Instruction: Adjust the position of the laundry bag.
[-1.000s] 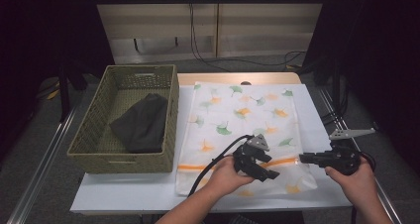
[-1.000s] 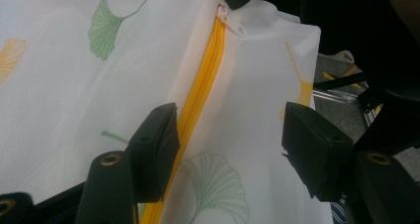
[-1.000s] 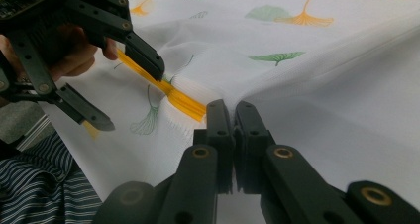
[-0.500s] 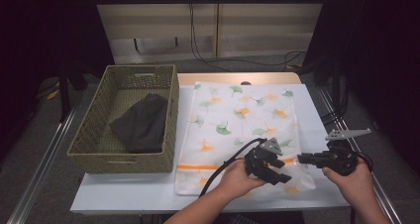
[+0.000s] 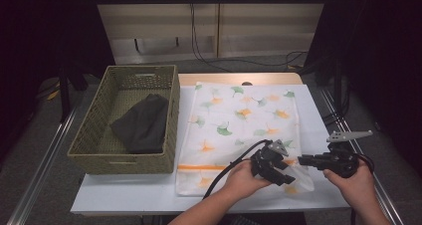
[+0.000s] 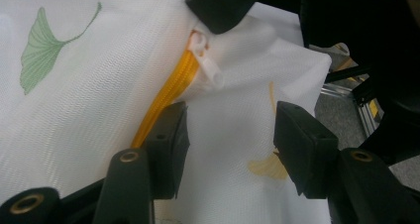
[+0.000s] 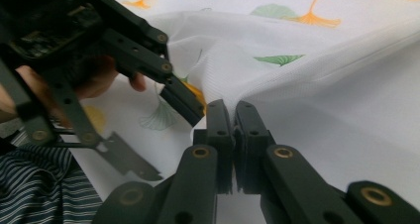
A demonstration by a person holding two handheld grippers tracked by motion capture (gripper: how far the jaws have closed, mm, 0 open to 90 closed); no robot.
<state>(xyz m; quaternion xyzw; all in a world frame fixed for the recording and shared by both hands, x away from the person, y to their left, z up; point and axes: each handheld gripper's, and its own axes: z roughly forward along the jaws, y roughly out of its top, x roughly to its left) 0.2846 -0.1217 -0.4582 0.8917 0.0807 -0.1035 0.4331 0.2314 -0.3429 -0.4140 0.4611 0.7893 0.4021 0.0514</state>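
Jaws pressed together on a pinch of white mesh, the right gripper holds the near right corner of a ginkgo-printed laundry bag lifted off the white table, seemingly to anchor the fabric beside the zip's end. The left gripper, whose jaws have just been closing, hovers half spread over the same corner with nothing yet between its pads, apparently lining up on the zipper pull. The bag lies flat across the table's middle, beside a woven basket holding a dark folded cloth. From the high view the two tools merely meet at the corner. The left gripper view brings out the white pull at the top of the orange zipper, just under the other tool's black tip. The right gripper view shows the mesh tented up from the shut pads and a striped sleeve below.
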